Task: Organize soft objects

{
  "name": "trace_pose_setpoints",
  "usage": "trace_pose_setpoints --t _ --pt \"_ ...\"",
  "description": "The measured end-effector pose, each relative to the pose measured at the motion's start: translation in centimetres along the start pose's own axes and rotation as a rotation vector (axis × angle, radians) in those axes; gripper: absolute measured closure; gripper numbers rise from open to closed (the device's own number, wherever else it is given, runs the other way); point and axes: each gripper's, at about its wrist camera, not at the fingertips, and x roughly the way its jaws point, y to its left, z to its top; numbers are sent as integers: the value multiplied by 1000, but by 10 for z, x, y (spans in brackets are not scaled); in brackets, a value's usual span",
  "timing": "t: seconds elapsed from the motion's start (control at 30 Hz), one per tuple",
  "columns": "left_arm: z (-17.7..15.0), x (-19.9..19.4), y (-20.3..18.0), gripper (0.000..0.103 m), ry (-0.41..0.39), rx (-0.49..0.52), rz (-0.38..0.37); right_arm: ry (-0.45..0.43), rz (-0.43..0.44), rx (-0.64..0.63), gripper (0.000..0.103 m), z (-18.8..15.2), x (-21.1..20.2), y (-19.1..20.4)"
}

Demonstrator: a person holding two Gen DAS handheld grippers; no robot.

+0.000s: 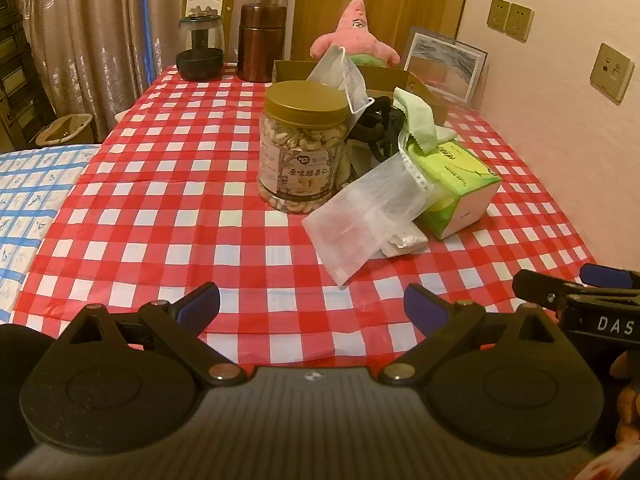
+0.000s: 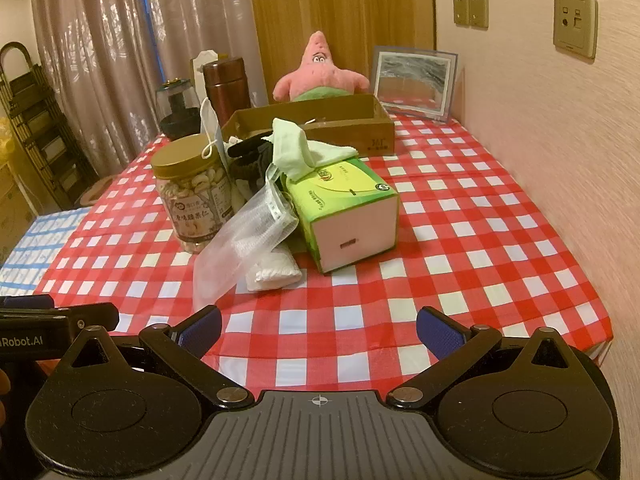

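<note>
A pile of soft things sits mid-table: a white mesh bag (image 1: pixel 360 216) (image 2: pixel 240 240), a white folded pad (image 2: pixel 272 272) under it, a pale green cloth (image 1: pixel 416 120) (image 2: pixel 296 152) on a green tissue box (image 1: pixel 456 188) (image 2: pixel 348 216), a black fabric item (image 1: pixel 376 124) (image 2: pixel 248 152) and a face mask (image 1: pixel 344 72) (image 2: pixel 210 128). A pink starfish plush (image 1: pixel 356 32) (image 2: pixel 320 72) sits behind an open cardboard box (image 1: pixel 384 78) (image 2: pixel 320 120). My left gripper (image 1: pixel 312 308) and right gripper (image 2: pixel 318 328) are open and empty above the table's near edge.
A jar of cashews (image 1: pixel 304 148) (image 2: pixel 192 192) stands left of the pile. A brown canister (image 1: pixel 262 42) (image 2: pixel 226 84), a dark glass vessel (image 1: pixel 200 48) and a framed picture (image 1: pixel 444 64) (image 2: pixel 414 80) stand at the back. The wall is on the right.
</note>
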Motion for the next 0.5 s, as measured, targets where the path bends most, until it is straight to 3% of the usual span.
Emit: trace_pose_setpoints --t 0.5 --pt "0 -2 0 6 -5 -1 -8 -3 -5 8 0 0 -1 -1"
